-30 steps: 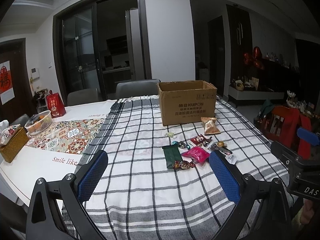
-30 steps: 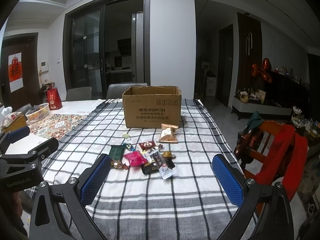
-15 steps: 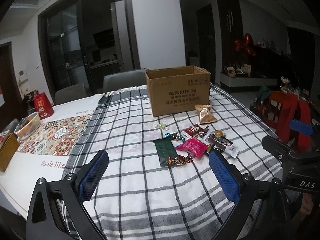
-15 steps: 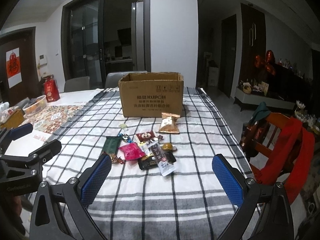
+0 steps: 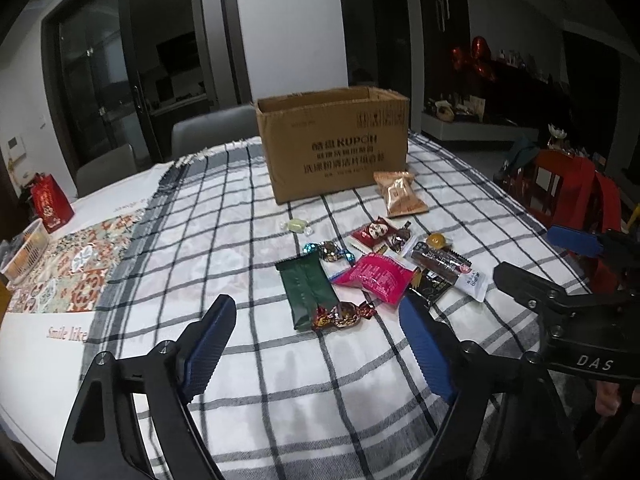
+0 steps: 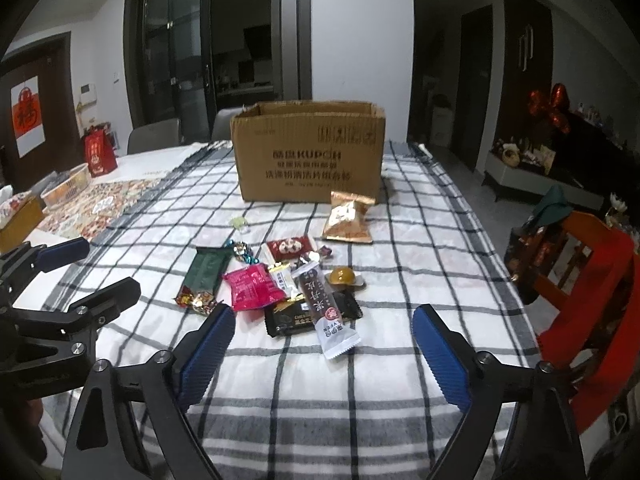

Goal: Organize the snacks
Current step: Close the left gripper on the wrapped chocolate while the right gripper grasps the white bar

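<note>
A pile of wrapped snacks lies on the checked tablecloth (image 5: 248,208) in front of an open cardboard box (image 5: 334,148) (image 6: 308,152). It includes a green packet (image 5: 306,288), a pink packet (image 5: 376,276), a gold foil candy (image 5: 344,315), a long dark bar (image 6: 324,304) on a black packet (image 6: 288,320), a red packet (image 6: 290,247) and an orange bag (image 6: 350,218). My left gripper (image 5: 315,301) hovers just short of the green packet and the foil candy. My right gripper (image 6: 324,312) hovers before the dark bar. Both are closing, with nothing pressed between the pads.
A wooden chair draped in a red garment (image 6: 592,280) stands at the table's right side. To the left lie a patterned runner (image 5: 72,268), a basket (image 5: 24,252) and a red gift bag (image 5: 50,204). Grey chairs (image 5: 212,132) stand behind the table.
Both grippers have come forward and down toward the snack pile, which now looks larger and closer. The gap between each pair of blue pads has narrowed.
</note>
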{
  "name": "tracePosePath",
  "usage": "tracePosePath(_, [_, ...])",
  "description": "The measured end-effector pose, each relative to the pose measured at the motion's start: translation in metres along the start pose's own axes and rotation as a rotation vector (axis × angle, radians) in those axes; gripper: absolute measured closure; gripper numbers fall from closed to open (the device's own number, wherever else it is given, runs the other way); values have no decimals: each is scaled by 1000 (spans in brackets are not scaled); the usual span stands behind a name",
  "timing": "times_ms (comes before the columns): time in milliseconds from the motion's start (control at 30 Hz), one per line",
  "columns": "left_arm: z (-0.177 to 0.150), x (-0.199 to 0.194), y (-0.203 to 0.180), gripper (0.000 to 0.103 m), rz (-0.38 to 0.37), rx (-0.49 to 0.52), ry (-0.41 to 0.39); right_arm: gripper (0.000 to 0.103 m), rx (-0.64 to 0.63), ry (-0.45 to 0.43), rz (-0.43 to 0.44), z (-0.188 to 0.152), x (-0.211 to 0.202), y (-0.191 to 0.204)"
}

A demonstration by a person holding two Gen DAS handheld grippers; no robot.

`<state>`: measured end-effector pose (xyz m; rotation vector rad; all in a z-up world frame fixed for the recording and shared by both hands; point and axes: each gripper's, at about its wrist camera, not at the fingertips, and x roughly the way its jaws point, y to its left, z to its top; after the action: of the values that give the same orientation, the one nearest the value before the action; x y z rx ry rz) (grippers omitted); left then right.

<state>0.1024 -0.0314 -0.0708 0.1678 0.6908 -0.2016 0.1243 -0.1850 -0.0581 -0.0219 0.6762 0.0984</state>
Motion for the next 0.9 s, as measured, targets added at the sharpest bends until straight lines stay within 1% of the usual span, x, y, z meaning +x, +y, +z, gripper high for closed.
tracePosePath(167, [-2,25,0,23,-29,-12,50,20,-22,43,6,-1,26,0])
tracePosePath(200, [-3,30,1,23,-34,-17,60,22,-21,50,8,0,30,0])
tracePosePath(267, [-4,41,2,26,-43,-25,82,24,-18,69,15,0,38,-1])
tracePosePath(500, [-8,69,5,28,-68,-50,136,31,-30,121,20,-2,65,0])
tracePosePath(767, [-11,90,3,35,-87,-49,172,37,-20,157,26,-3,87,-4])
tracePosePath(900, [-11,96,1,35,-86,-40,175,40,-16,164,20,-4,93,-6])
